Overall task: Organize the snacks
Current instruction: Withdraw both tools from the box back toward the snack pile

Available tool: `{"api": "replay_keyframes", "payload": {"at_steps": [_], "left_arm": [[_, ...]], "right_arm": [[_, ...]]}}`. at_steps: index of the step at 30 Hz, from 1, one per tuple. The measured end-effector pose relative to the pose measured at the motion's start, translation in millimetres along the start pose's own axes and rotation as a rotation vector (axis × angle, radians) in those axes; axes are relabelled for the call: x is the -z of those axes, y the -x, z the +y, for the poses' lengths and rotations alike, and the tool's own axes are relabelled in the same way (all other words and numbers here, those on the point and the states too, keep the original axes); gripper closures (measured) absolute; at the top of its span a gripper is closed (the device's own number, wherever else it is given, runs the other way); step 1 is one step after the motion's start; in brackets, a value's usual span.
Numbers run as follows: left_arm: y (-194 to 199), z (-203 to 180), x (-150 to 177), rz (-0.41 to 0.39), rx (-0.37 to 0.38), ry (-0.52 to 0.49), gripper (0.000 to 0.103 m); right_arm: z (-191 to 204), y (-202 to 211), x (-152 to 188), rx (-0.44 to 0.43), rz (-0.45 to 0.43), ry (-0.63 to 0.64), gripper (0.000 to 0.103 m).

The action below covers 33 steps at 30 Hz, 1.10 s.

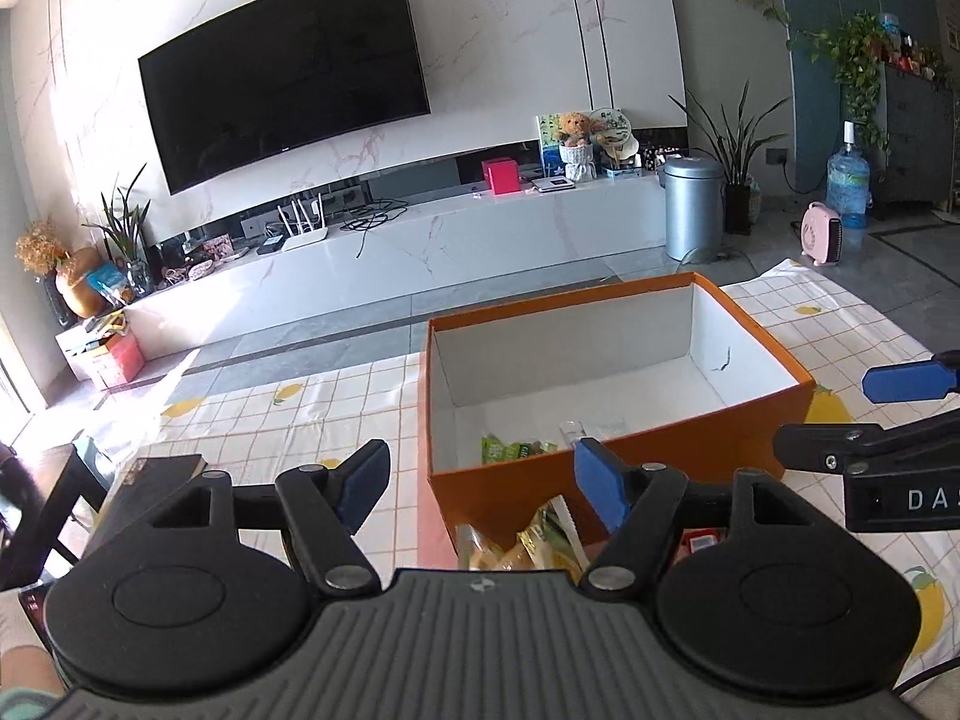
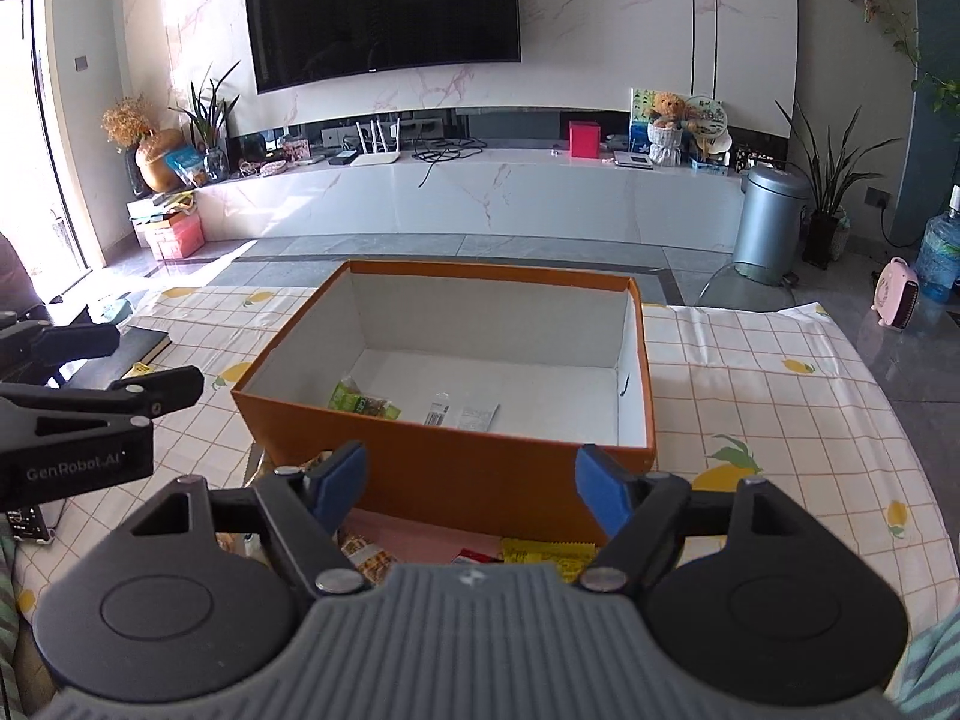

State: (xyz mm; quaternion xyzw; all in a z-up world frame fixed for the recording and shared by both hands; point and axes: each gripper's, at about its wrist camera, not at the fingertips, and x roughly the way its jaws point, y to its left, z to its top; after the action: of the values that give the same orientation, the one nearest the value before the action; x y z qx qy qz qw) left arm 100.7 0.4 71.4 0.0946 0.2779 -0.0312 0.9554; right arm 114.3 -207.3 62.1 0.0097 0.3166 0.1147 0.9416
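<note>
Presently, a table covered by a checked cloth [image 2: 750,372] printed with lemons is observed, with an orange box [image 2: 480,474] standing open on it. Inside the box, a green snack packet [image 2: 354,401] and a clear packet [image 2: 465,414] are seen lying on the white floor near the front wall. More snack packets [image 1: 522,543] are heaped on the cloth just before the box. The left gripper [image 1: 477,480] and the right gripper [image 2: 471,483] are both held with jaws spread wide, nothing between them, each poised above the loose packets at the box's near wall. Beyond the table, a grey tiled floor, a marble console [image 2: 480,192], a wall-mounted television [image 2: 384,6], potted plants and a metal bin [image 2: 771,216] are noted.
</note>
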Motion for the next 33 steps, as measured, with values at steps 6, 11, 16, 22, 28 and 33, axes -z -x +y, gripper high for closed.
{"api": "replay_keyframes", "payload": {"at_steps": [6,11,16,22,28,33], "left_arm": [[15,3,28,0.002,0.045,0.098,0.020],[22,8,51,0.015,0.048,0.147,0.019],[24,10,76,0.047,0.086,0.202,0.018],[17,3,96,0.085,0.130,0.215,0.018],[9,-13,113,0.128,0.157,0.189,0.019],[1,-14,122,0.173,0.180,0.202,0.019]], "right_arm": [[13,26,35,0.001,-0.067,-0.034,0.025],[24,39,62,0.035,-0.117,-0.025,0.024],[26,42,84,0.055,-0.121,-0.019,0.021],[21,34,105,0.076,-0.070,-0.059,0.020],[22,25,125,0.111,-0.026,-0.041,0.016],[18,12,136,0.136,0.025,-0.024,0.016]]}}
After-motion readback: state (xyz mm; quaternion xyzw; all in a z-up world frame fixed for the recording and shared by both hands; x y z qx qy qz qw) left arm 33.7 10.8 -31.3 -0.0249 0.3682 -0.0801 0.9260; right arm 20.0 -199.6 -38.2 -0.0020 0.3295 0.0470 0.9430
